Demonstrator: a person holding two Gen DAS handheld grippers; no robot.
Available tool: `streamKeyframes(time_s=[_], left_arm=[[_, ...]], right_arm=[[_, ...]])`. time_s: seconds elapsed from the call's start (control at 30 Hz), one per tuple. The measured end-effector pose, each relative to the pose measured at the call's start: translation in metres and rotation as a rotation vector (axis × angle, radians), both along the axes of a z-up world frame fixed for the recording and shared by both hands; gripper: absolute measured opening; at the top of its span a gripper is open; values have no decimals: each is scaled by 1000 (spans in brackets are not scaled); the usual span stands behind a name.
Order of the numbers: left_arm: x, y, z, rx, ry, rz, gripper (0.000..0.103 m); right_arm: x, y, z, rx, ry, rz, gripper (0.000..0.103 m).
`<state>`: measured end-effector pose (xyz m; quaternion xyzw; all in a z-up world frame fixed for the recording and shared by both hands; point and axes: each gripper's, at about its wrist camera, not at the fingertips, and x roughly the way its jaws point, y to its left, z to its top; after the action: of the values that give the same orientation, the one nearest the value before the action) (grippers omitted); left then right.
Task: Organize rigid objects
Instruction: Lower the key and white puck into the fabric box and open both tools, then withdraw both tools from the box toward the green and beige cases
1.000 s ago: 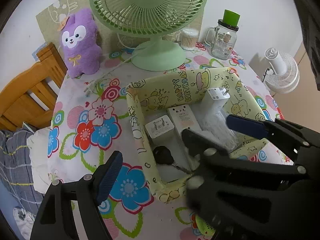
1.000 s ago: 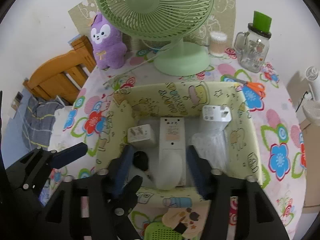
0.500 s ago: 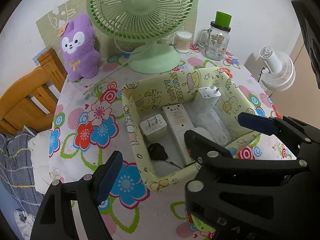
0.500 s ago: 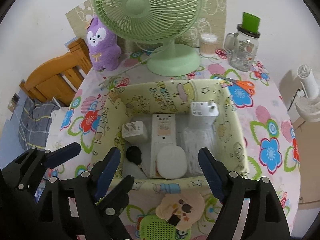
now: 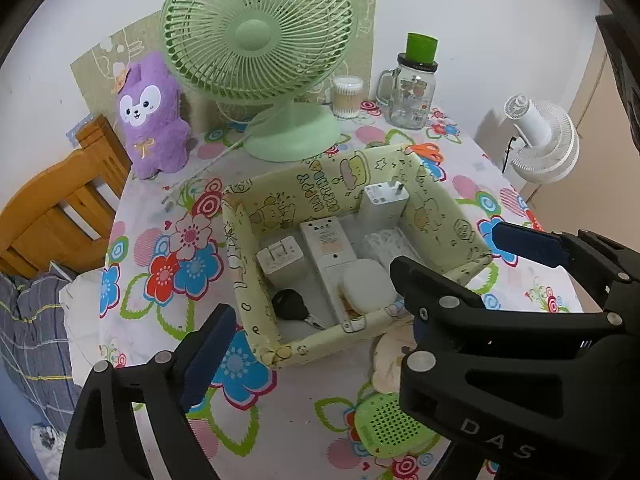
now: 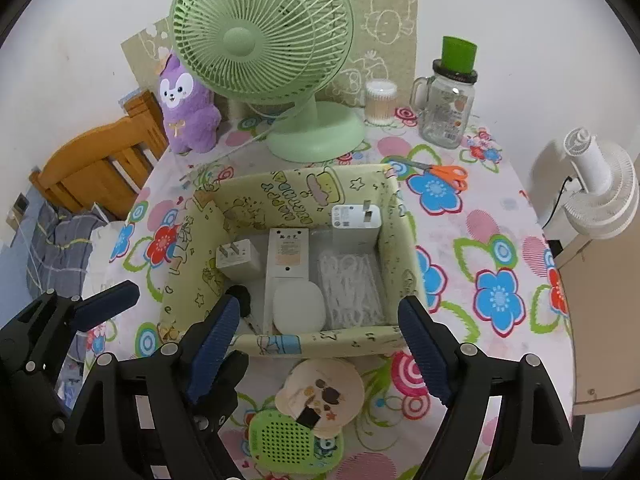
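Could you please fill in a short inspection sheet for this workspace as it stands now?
Surface: round table under a flowered cloth.
Job's things: yellow cartoon-print storage box holding two white plug adapters, a white remote, a white oval case, a black key and a clear bag.
Clutter: green speaker, beige round pouch, orange scissors, glass jar, swab tub, purple plush.
Grippers: left gripper and right gripper open, empty, jaws just widened.
Cables: green desk fan cord on cloth.
Surroundings: wooden chair, white fan.

Yellow box [image 6: 280, 196] of chargers, white case [image 6: 298, 307] inside, empty right gripper [image 6: 320, 344] fingers spread
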<state>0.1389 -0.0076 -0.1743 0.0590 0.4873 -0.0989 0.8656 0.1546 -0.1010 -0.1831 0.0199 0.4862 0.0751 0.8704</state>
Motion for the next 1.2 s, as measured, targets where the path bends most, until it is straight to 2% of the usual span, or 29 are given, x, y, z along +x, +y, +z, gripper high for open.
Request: streamKeyframes(time_s=[0.17,0.83,1.2], left_arm=[[-7,-6,5,2,-12,-6,93],[-37,-26,33,-16,-62,1,94],[-53,-30,33,-18,-50,43,98]], right_arm=[[-9,-6,8,-20,-18,-6,87],[-44,-33,39,-29,-83,-37,88],[-59,-58,35,-11,-72,-56,88]])
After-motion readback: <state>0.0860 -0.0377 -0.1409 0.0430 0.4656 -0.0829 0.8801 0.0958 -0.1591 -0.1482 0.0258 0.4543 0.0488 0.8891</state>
